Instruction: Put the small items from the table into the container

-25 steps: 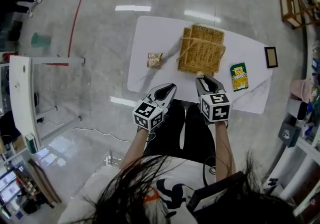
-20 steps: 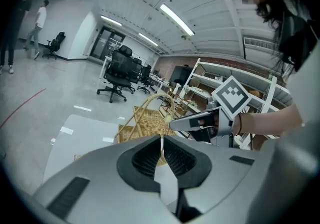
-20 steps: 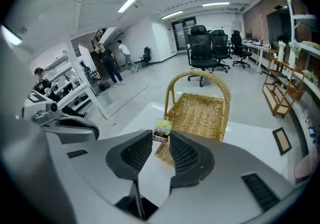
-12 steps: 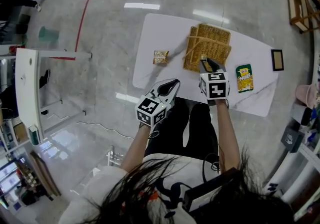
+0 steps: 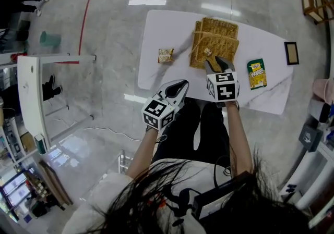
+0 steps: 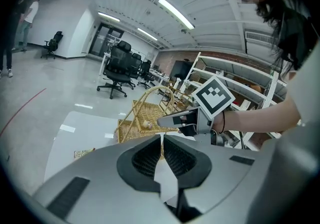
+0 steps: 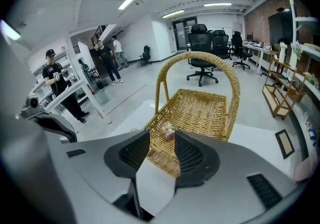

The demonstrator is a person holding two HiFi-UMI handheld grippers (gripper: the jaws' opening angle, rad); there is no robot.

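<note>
Right gripper view: fingers (image 7: 192, 155) just opened partway, empty.

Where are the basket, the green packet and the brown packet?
basket (image 5: 222, 25), head view, far woven wall.
green packet (image 5: 256, 73), head view, its middle.
brown packet (image 5: 166, 55), head view, its middle.

Wicker basket (image 5: 225, 25) upright; small round item (image 5: 207, 51) inside; tan packet (image 5: 165, 55) lies left, green packet (image 5: 256, 73) right, both outside.

One white table (image 5: 162, 24) carries one handled golden wicker basket (image 5: 229, 25) holding one small round wrapped item (image 5: 207, 52), plus one tan snack packet (image 5: 165, 55), one green snack packet (image 5: 256, 73) and one dark-framed card (image 5: 291, 53).
</note>
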